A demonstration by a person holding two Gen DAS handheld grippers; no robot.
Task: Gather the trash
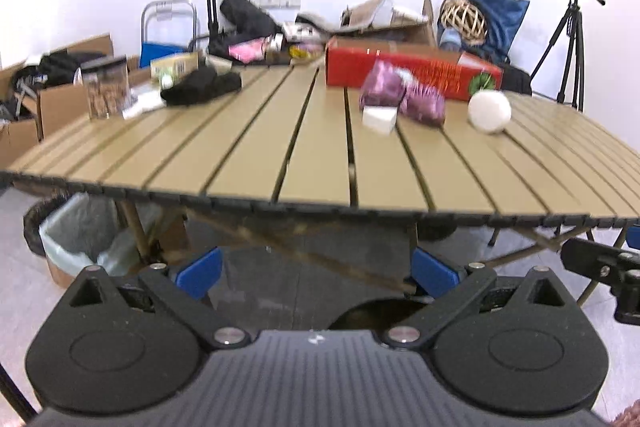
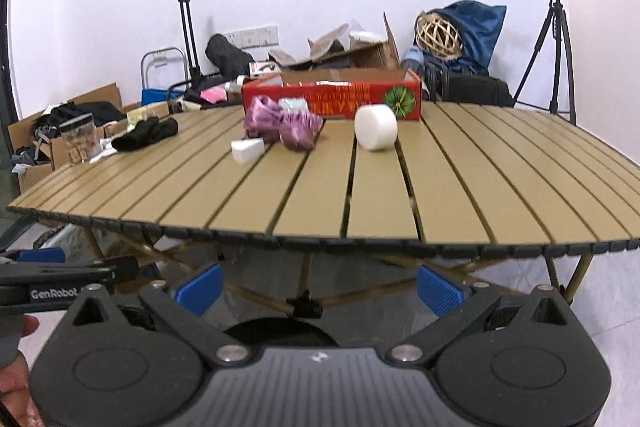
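A wide tan slatted folding table [image 2: 400,195] fills the middle of both views, and its near edge runs just above the two tools. On the far part of the table lies a long red cardboard box [image 2: 332,97] with a green round print at its right end. At the left side of the table rests a black bundle of cloth [image 2: 146,134], and beside it stands a clear plastic container with a dark lid [image 1: 106,87].

In front of the red box lies a crumpled purple plastic wrapper [image 2: 284,125], touching or nearly touching the box. Just right of it stands a white foam cylinder [image 2: 376,127] on its side, and just left and nearer lies a small white foam wedge [image 2: 247,149]. All three pieces of trash are on the table top, well apart from both tools.

Under the left corner of the table, a bin lined with a pale green bag [image 1: 76,239] stands on the floor.

The left hand-held gripper [image 1: 316,273] is below the table edge, its blue fingers wide apart and holding nothing. The right hand-held gripper [image 2: 320,289] is likewise spread wide and empty, below the near edge. A bit of a hand [image 2: 16,379] shows at the left border of the right wrist view.
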